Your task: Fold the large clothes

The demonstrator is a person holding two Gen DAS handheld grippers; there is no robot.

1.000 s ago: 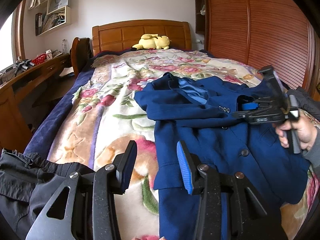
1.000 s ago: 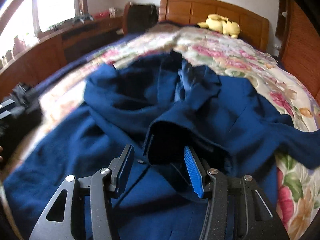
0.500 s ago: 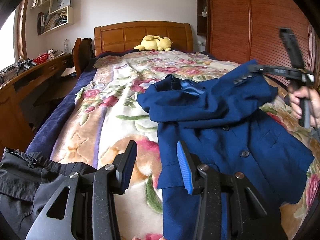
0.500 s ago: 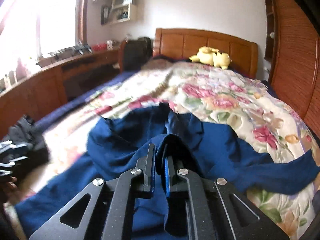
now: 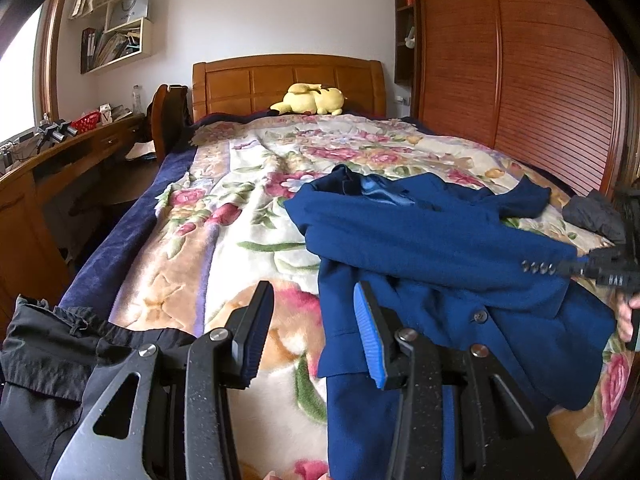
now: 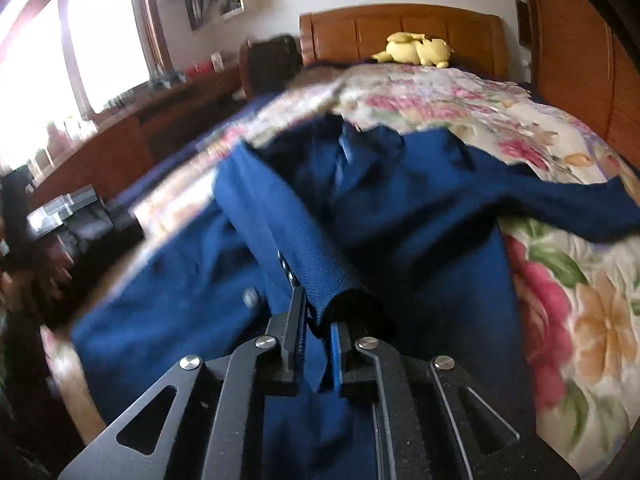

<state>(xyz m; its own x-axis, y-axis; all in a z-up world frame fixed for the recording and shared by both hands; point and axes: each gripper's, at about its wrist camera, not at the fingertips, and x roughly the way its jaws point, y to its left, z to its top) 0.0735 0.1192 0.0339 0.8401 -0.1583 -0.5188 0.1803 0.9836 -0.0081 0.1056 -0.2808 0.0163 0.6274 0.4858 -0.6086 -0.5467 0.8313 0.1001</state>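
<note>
The right tongs [image 6: 318, 344] pinch the cuffed end of the blue jacket's sleeve [image 6: 320, 268], drawn across the jacket's buttoned front; the left tongs [image 5: 312, 336] hang spread and empty above the floral bedspread [image 5: 248, 216], just beside the jacket's edge; the blue jacket [image 5: 440, 248] lies on the bed's right half; black trousers [image 5: 52, 364] sit at the lower left; a yellow plush toy [image 5: 310, 98] rests by the headboard.

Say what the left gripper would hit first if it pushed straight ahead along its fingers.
Probably the floral blanket: the open left gripper frames bare blanket between its fingers, with the blue jacket's left edge just beside the right finger. Depth is unclear, so it might clip that edge instead.
</note>
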